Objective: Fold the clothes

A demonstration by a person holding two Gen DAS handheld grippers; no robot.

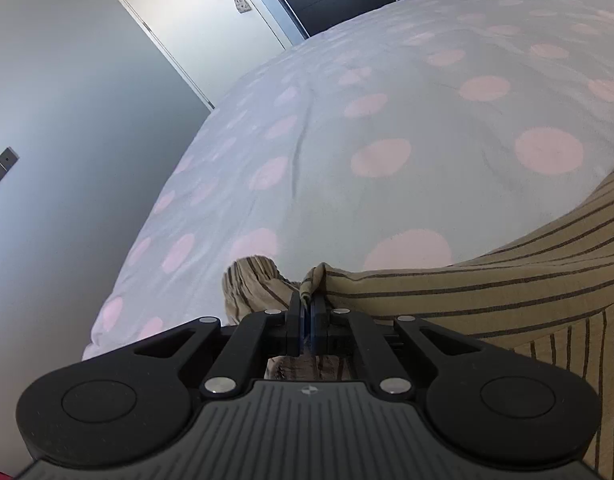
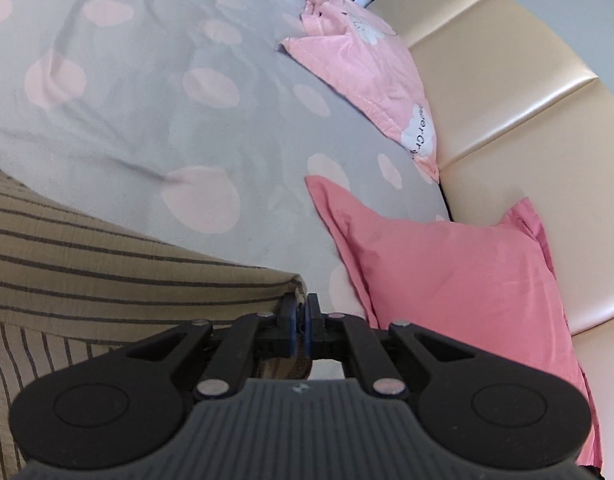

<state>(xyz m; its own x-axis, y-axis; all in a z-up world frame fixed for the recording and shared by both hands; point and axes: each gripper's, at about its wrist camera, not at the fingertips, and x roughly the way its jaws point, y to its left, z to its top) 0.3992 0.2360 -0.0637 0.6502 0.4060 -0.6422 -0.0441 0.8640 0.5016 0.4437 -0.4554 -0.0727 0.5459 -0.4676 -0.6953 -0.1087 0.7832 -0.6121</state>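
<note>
The striped garment (image 1: pixel 487 288) — tan cloth with thin dark lines — lies stretched across the near part of the bed cover (image 1: pixel 387 120), a pale grey spread printed with large pink dots, and everything else can be placed from that garment. At its left end the left gripper (image 1: pixel 307 304) has its fingers pressed together on a bunched corner of the cloth, a small tuft poking up between the blue pads; a loose striped flap, perhaps a sleeve, spills out just beside the gripper on the side away from the garment's body. At the opposite end the right gripper (image 2: pixel 301 312) is likewise clamped on the garment's (image 2: pixel 127 272) corner, its fingers closed with the tan edge pinched between them. The top edge of the garment runs taut between the two grips, and below that edge a second layer shows stripes running the other way. Just beyond the garment's right corner lies a plain pink pillow (image 2: pixel 447 280), its near edge close to the right gripper; farther off stands a second pink pillow with white print (image 2: pixel 371 76), both against a cream padded headboard (image 2: pixel 527 100). Well past the garment's left end, beyond the bed cover's (image 2: pixel 147 100) edge, are a white door (image 1: pixel 195 12) with a metal handle and a grey wall (image 1: pixel 67 140).
</note>
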